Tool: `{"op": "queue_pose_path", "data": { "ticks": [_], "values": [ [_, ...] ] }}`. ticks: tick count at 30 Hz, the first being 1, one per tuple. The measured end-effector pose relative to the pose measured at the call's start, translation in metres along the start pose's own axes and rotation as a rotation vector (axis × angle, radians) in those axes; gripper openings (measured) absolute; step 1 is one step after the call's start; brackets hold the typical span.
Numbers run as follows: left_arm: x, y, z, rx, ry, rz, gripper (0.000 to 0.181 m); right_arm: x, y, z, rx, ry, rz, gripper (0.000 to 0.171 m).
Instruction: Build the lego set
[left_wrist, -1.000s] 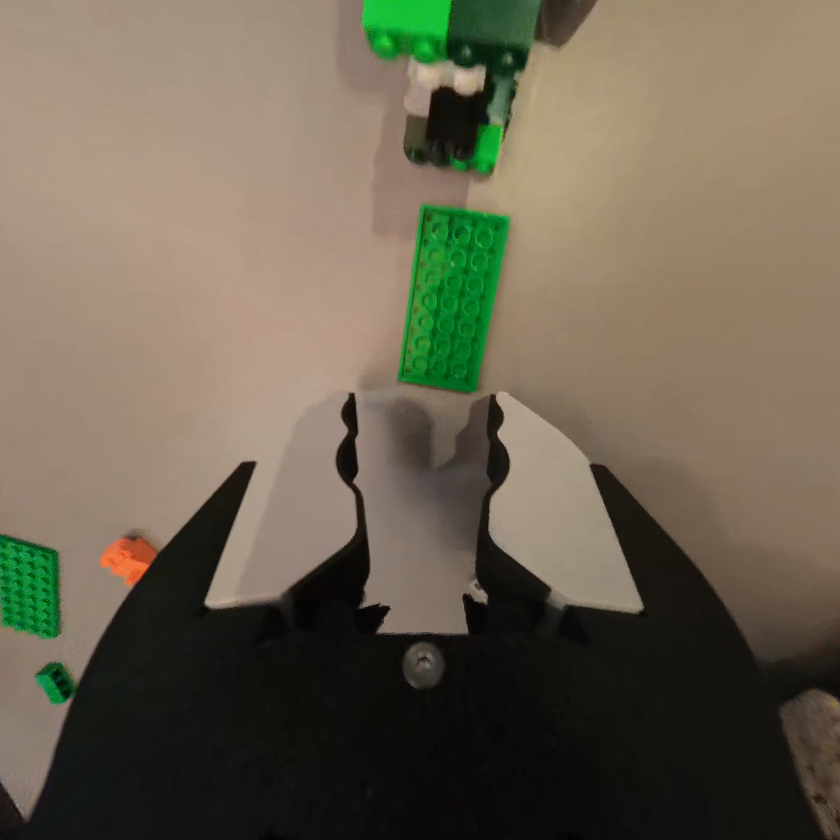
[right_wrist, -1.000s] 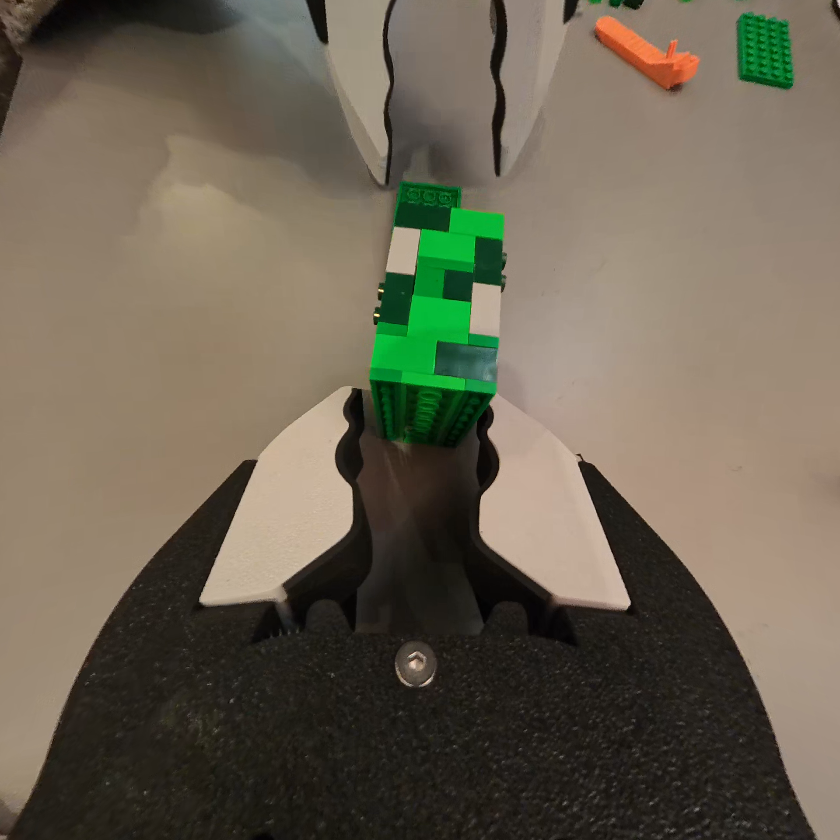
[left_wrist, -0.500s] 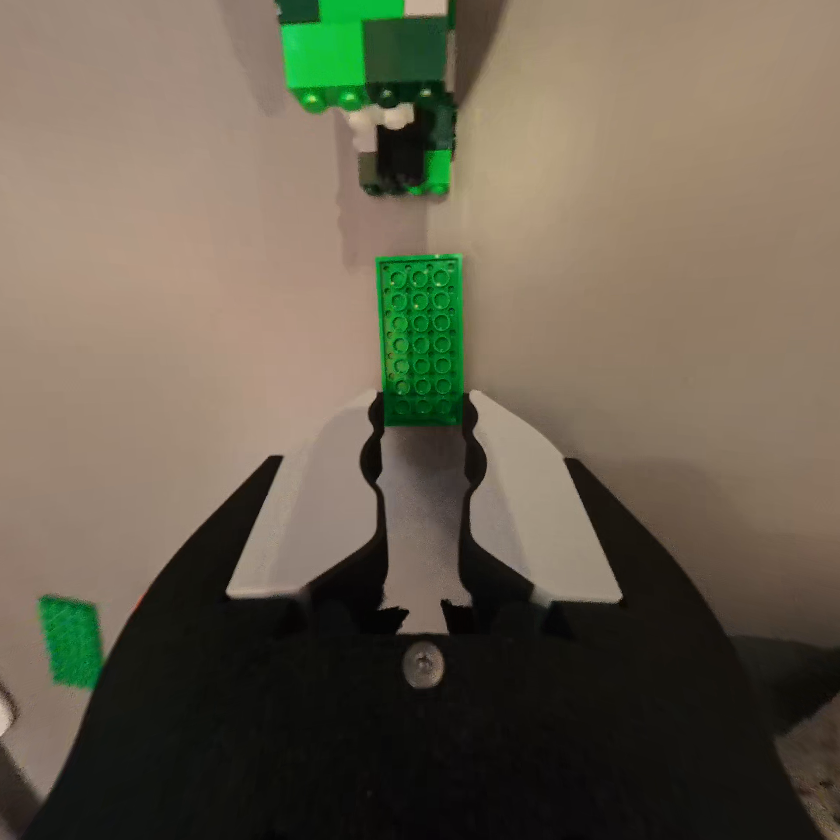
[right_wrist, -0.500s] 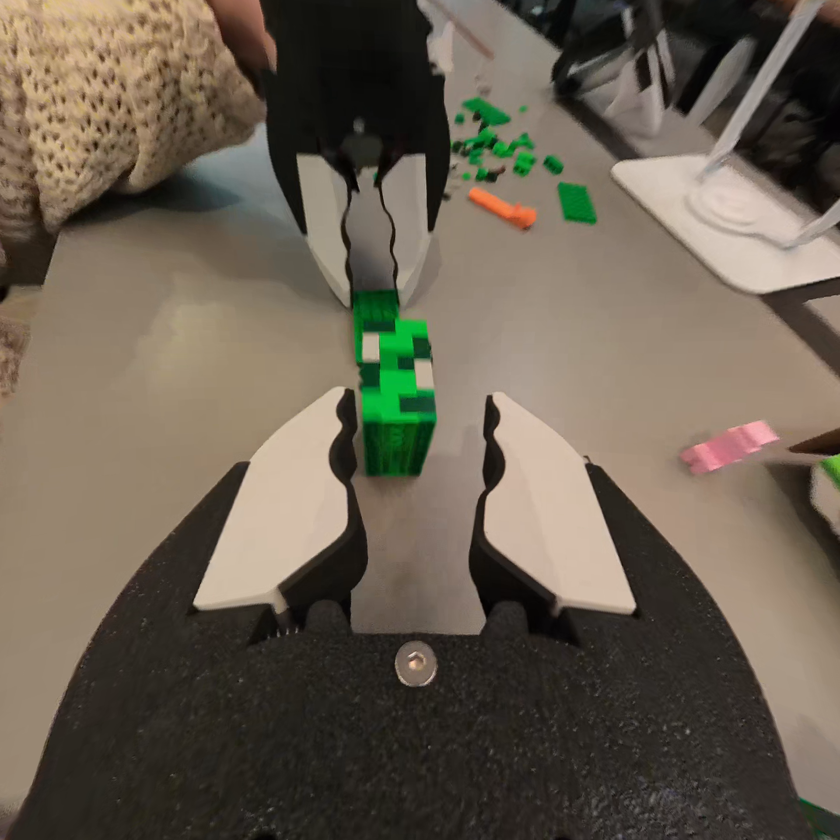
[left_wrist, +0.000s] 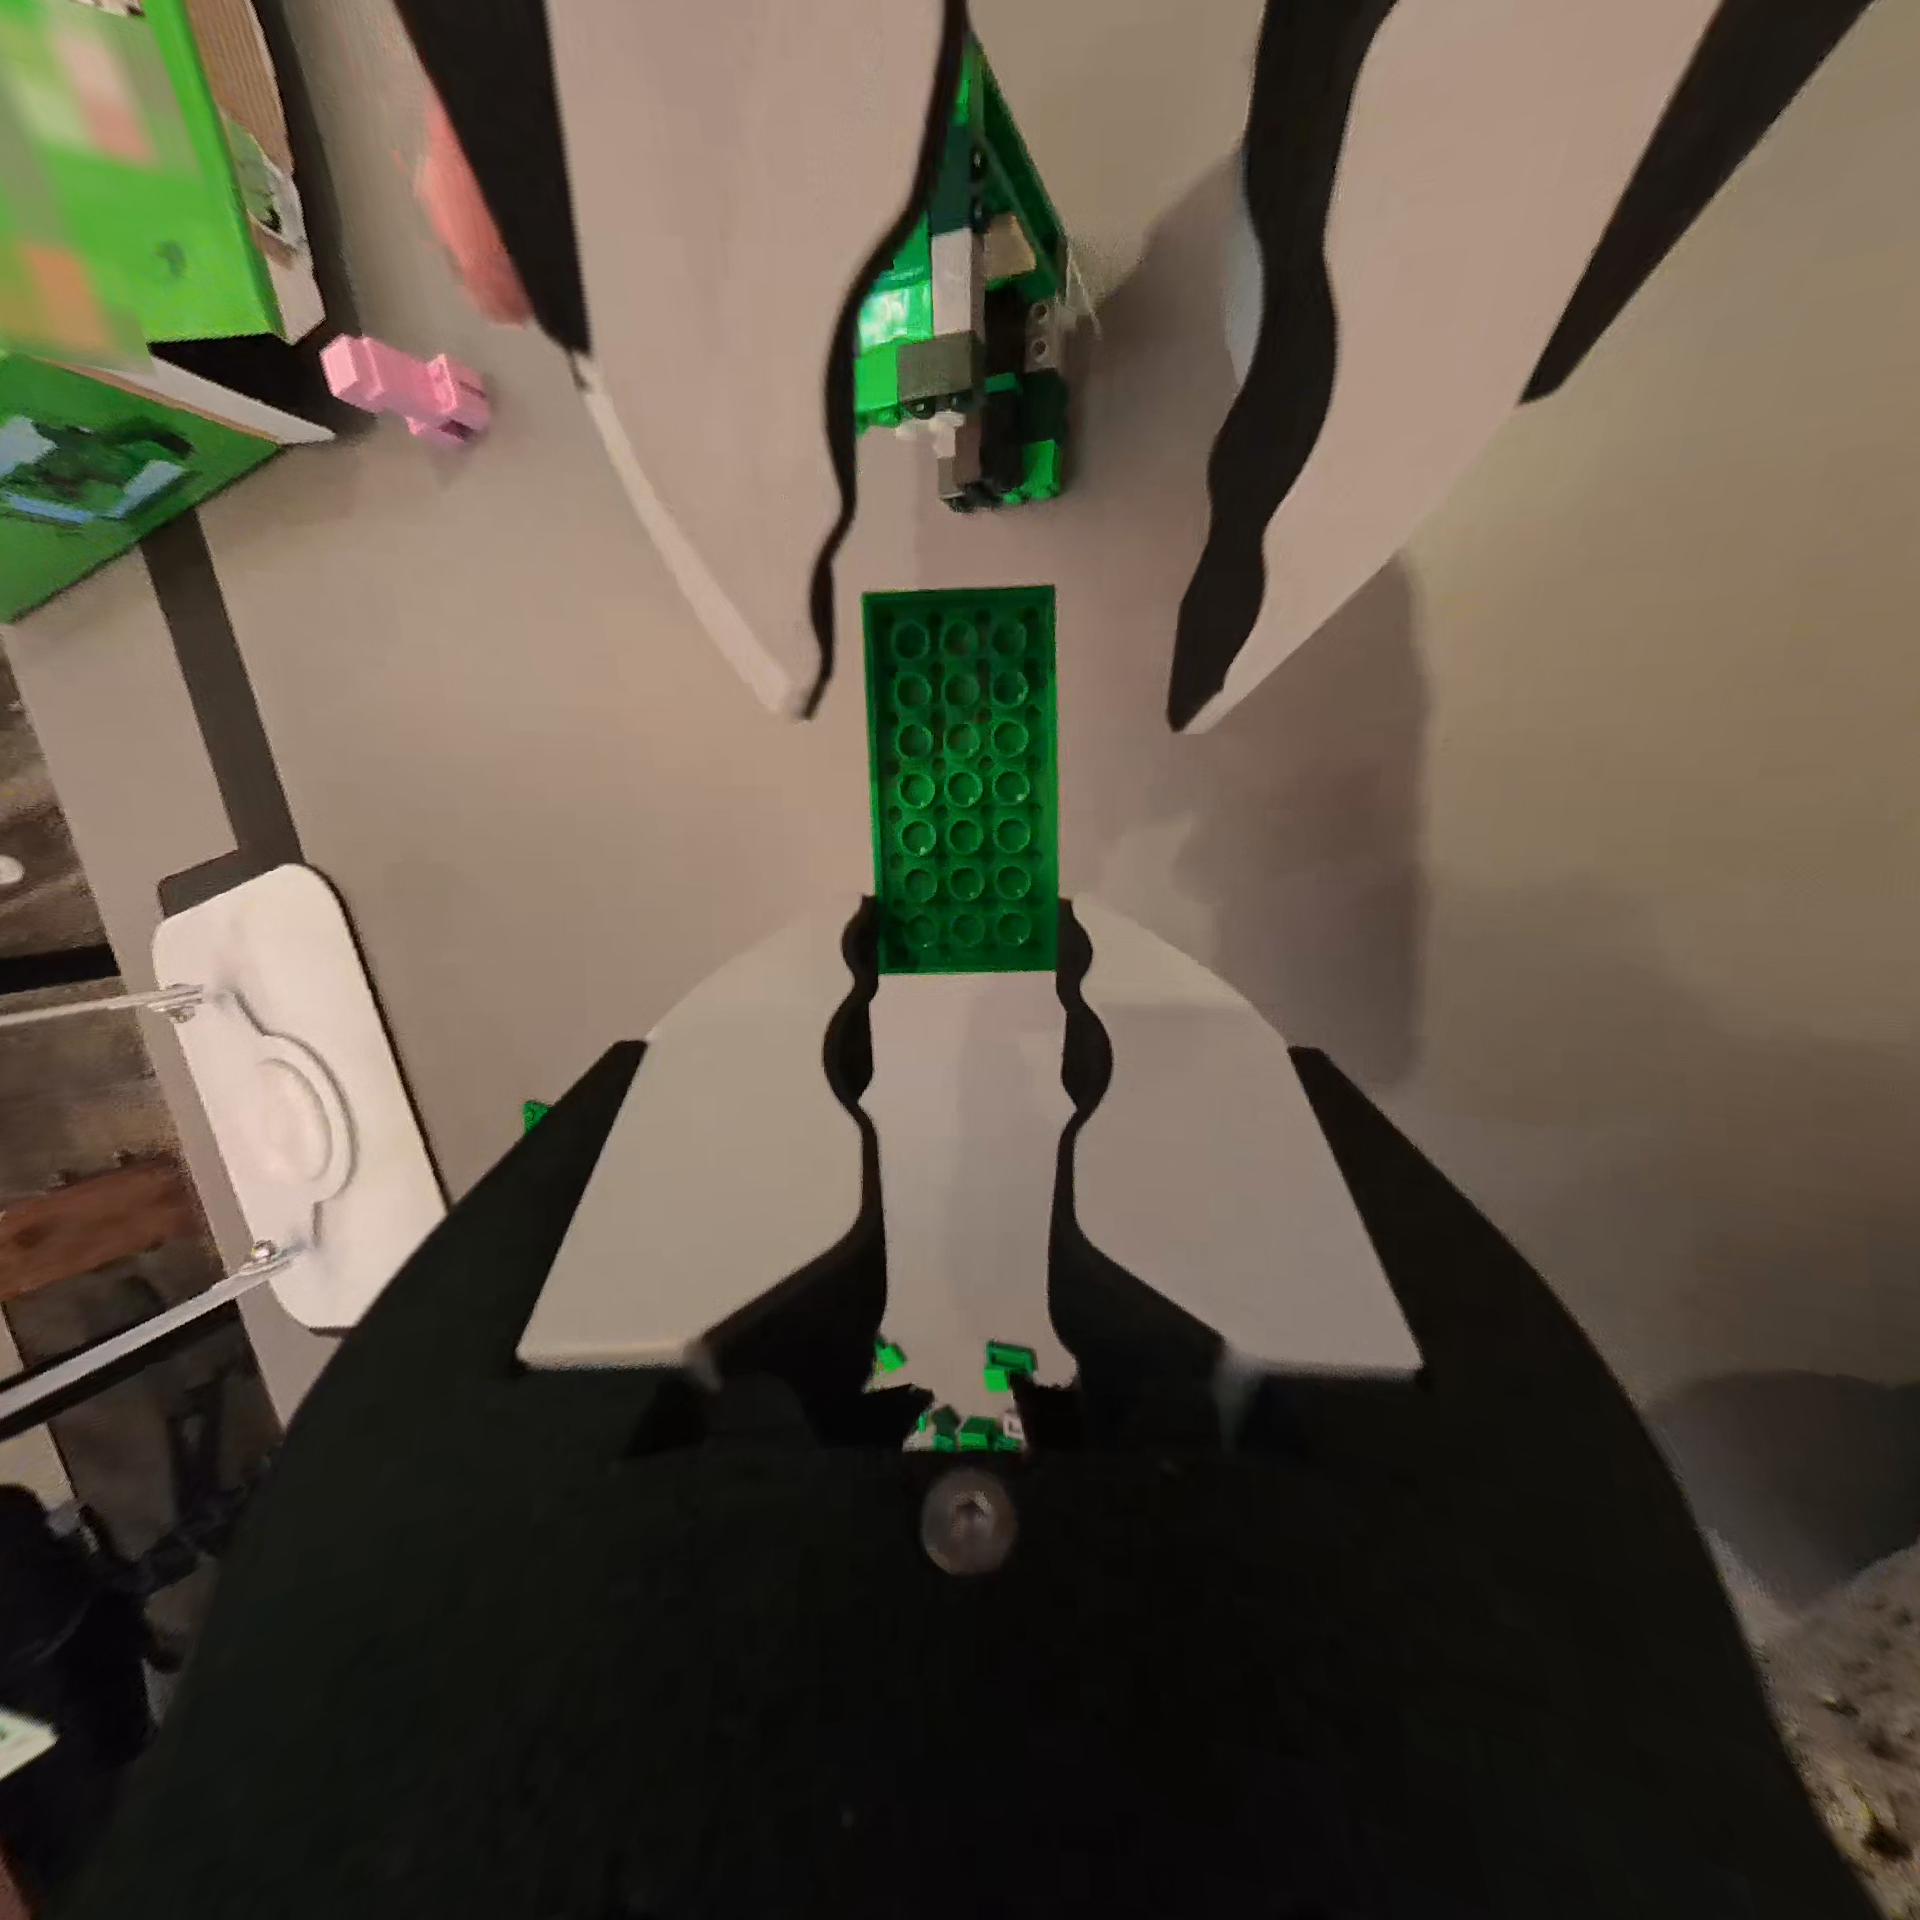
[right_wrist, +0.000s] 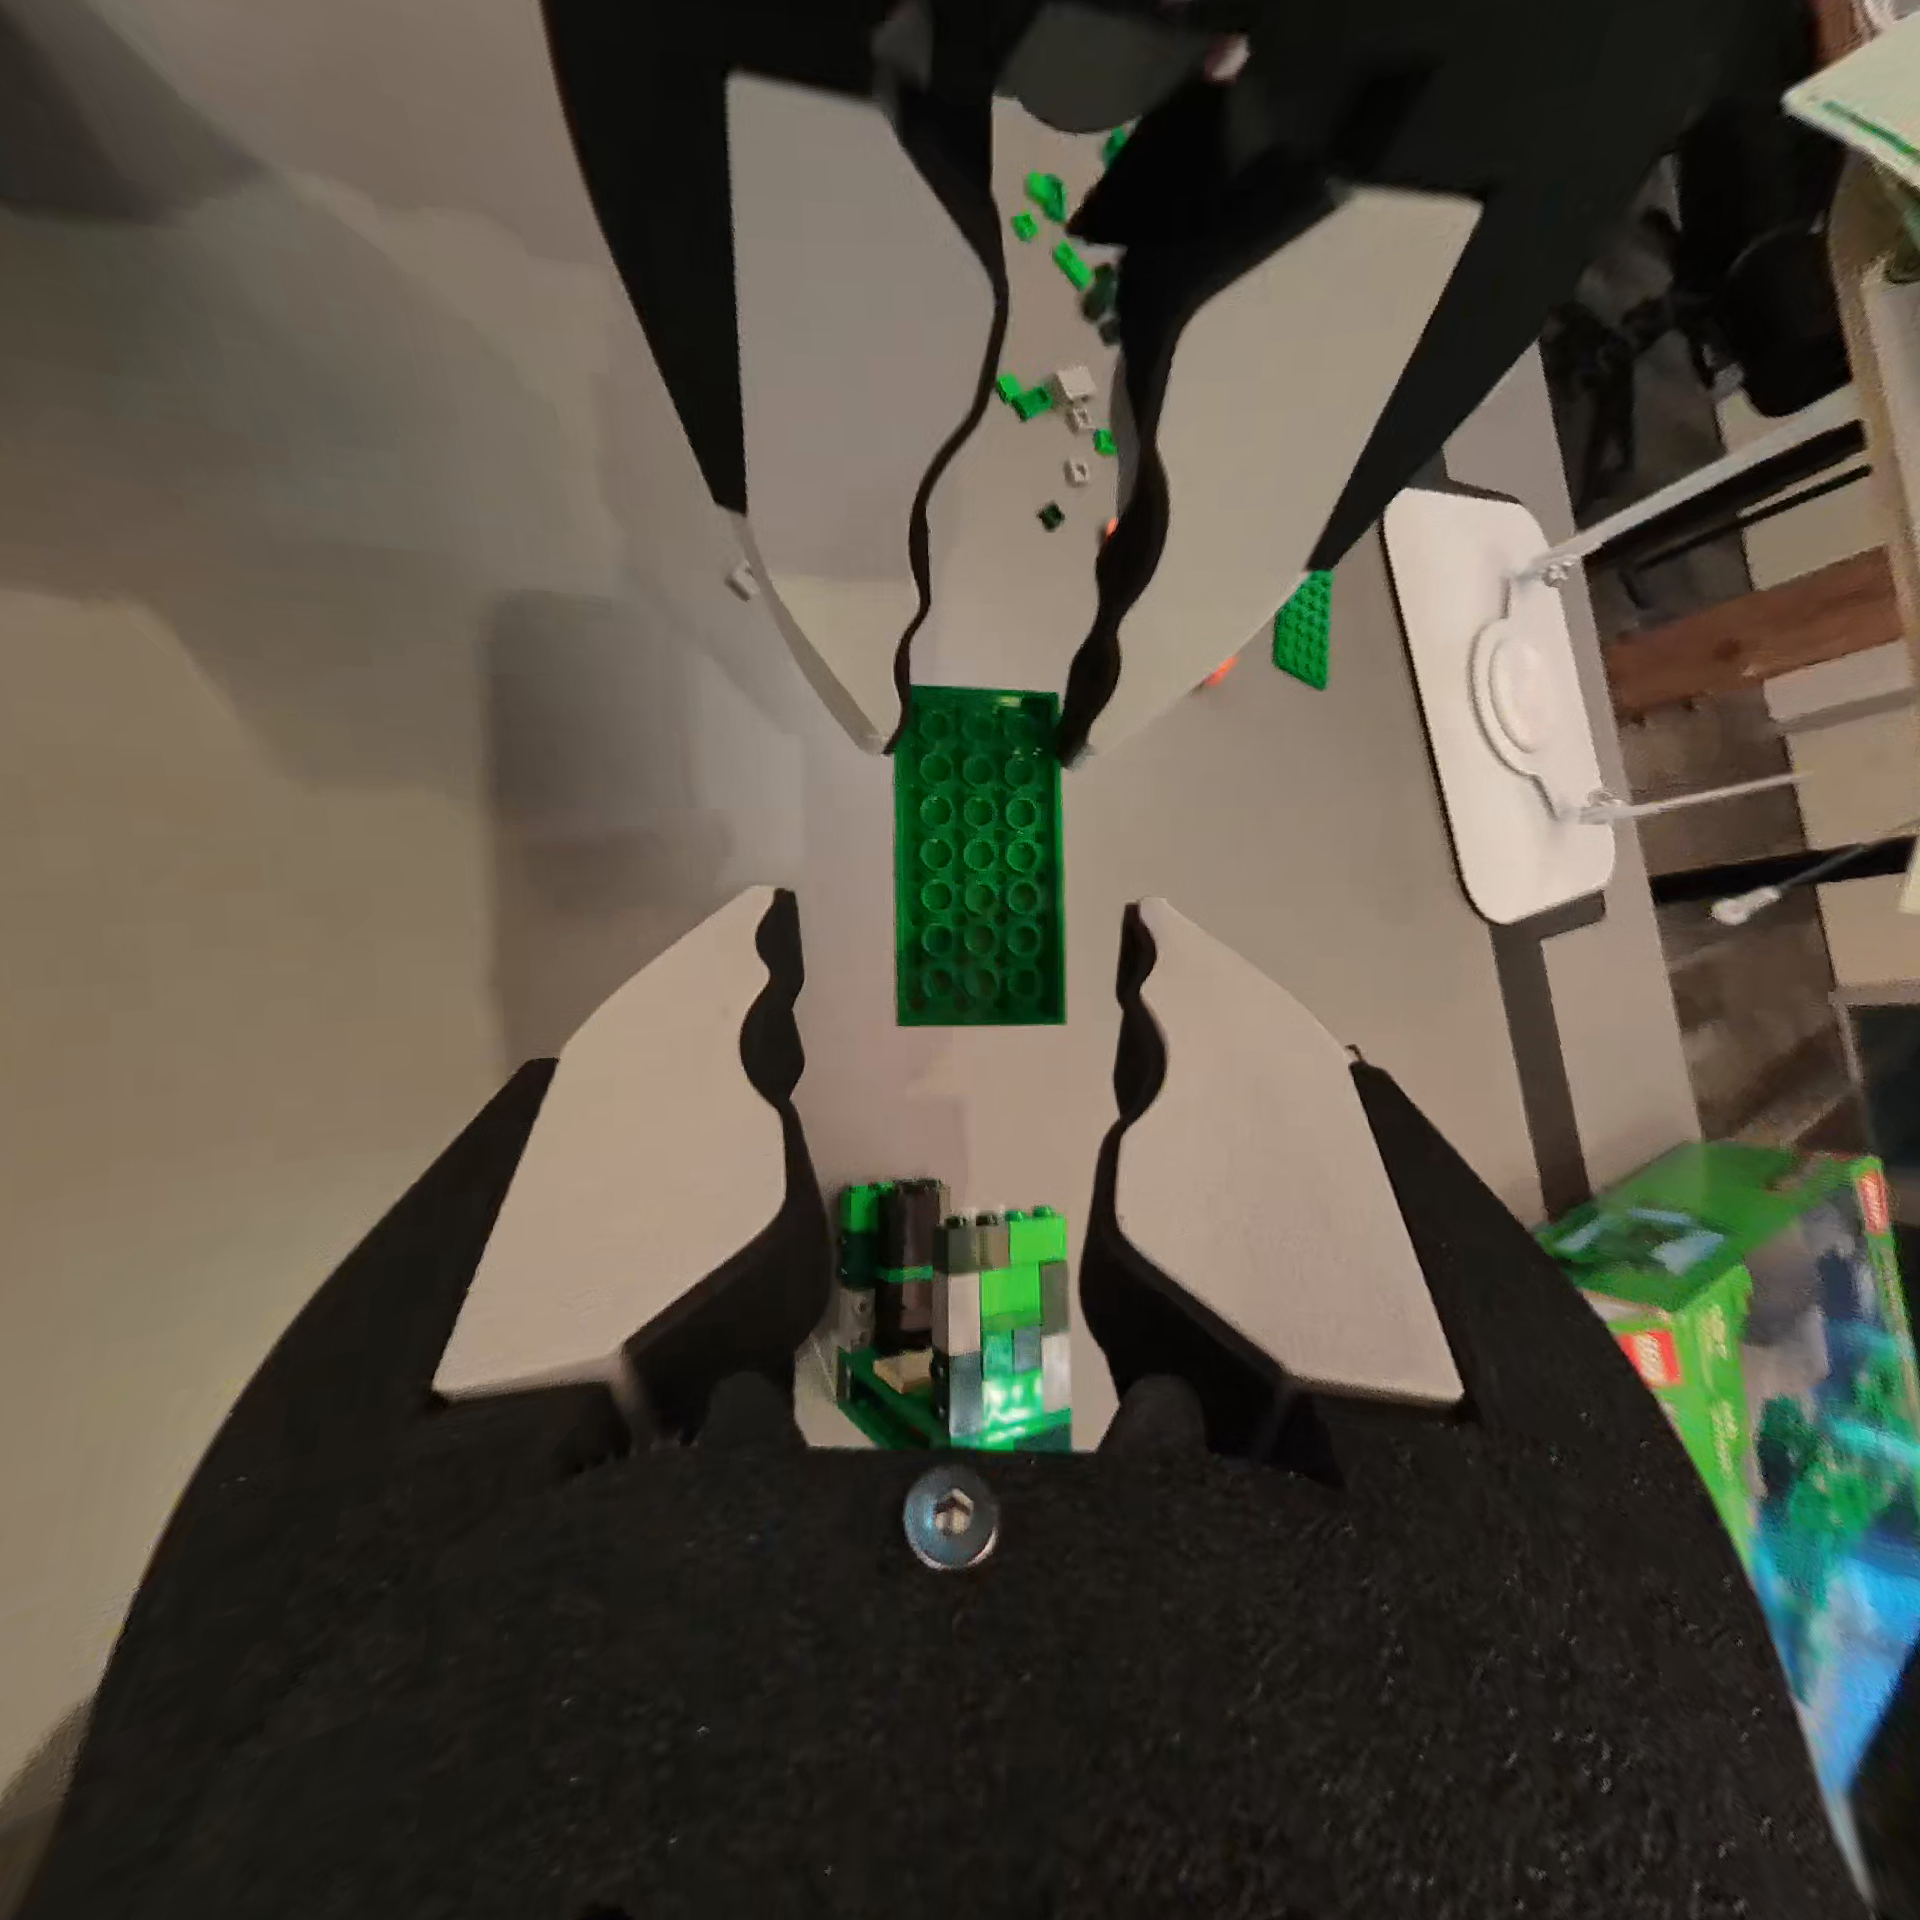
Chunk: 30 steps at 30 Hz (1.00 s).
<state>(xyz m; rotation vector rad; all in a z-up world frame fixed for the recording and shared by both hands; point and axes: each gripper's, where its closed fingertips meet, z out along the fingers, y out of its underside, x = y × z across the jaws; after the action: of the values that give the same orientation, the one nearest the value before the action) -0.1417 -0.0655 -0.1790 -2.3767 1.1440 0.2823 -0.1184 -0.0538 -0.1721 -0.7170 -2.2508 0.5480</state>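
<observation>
A green flat plate (left_wrist: 966, 779) lies lengthwise between both grippers, its tubed underside facing up. My left gripper (left_wrist: 966, 925) is shut on the plate's near end; the right wrist view shows the same grip (right_wrist: 982, 748) on the plate's (right_wrist: 982, 862) far end. I cannot tell whether the plate is off the grey table (left_wrist: 1558, 935). My right gripper (right_wrist: 956, 909) is open and empty, its fingertips on either side of the plate's other end, also in the left wrist view (left_wrist: 992, 712). The green, white and black brick build (right_wrist: 956, 1320) lies on the table below it, free (left_wrist: 966, 343).
Green set boxes (left_wrist: 104, 208) (right_wrist: 1766, 1351) and a pink piece (left_wrist: 405, 384) sit at the table's edge. A white stand base (right_wrist: 1496, 707) is to one side. Several small loose green and grey pieces (right_wrist: 1049, 249) and a second green plate (right_wrist: 1304, 629) lie behind my left gripper. Both grippers' tips are close together, under 4 cm apart. From either gripper's tips it is about 25 cm to the pink piece (left_wrist: 405, 384).
My right gripper let go of the brick build, opened, and moved forward over the plate. My left gripper narrowed and closed on the plate's end. Both cameras now look more steeply down.
</observation>
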Motion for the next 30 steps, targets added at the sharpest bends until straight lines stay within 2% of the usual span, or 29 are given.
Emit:
{"op": "queue_pose_path", "data": {
  "ticks": [1, 5, 6, 8, 14, 18, 21, 23, 26, 27, 30],
  "values": [
    [0.0, 0.001, -0.003, 0.006, -0.004, 0.001, 0.032, -0.001, -0.001, 0.001, -0.002, -0.017, 0.016, 0.057],
    [0.004, -0.007, -0.012, 0.076, 0.003, 0.036, 0.032, 0.002, 0.005, 0.003, -0.033, 0.005, 0.008, 0.057],
    [0.005, -0.01, -0.014, 0.097, 0.007, 0.046, 0.032, 0.001, 0.004, 0.004, -0.025, 0.006, 0.011, 0.054],
    [0.005, -0.014, -0.017, 0.115, -0.004, 0.06, 0.032, 0.0, 0.002, 0.004, 0.008, 0.011, 0.008, 0.037],
    [-0.004, -0.026, -0.026, 0.231, -0.053, 0.031, 0.033, 0.009, -0.001, -0.006, 0.091, 0.069, 0.04, 0.037],
    [-0.018, -0.034, -0.039, 0.366, -0.113, -0.019, 0.062, 0.032, -0.013, -0.034, 0.277, 0.156, 0.158, 0.037],
    [-0.037, -0.047, -0.056, 0.558, -0.159, -0.101, 0.07, 0.047, -0.035, -0.068, 0.538, 0.184, 0.265, 0.037],
    [-0.051, -0.063, -0.077, 0.762, -0.181, -0.193, 0.073, 0.051, -0.049, -0.09, 0.71, 0.174, 0.316, 0.037],
    [-0.041, -0.091, -0.122, 1.138, 0.014, -0.263, 0.068, 0.053, -0.062, -0.113, 0.871, 0.169, 0.341, 0.036],
    [-0.04, -0.095, -0.129, 1.204, 0.039, -0.269, 0.065, 0.052, -0.066, -0.118, 0.905, 0.161, 0.342, 0.036],
    [-0.035, -0.105, -0.13, 1.245, 0.029, -0.224, 0.058, 0.048, -0.07, -0.122, 0.949, 0.135, 0.34, 0.036]
  ]
}}
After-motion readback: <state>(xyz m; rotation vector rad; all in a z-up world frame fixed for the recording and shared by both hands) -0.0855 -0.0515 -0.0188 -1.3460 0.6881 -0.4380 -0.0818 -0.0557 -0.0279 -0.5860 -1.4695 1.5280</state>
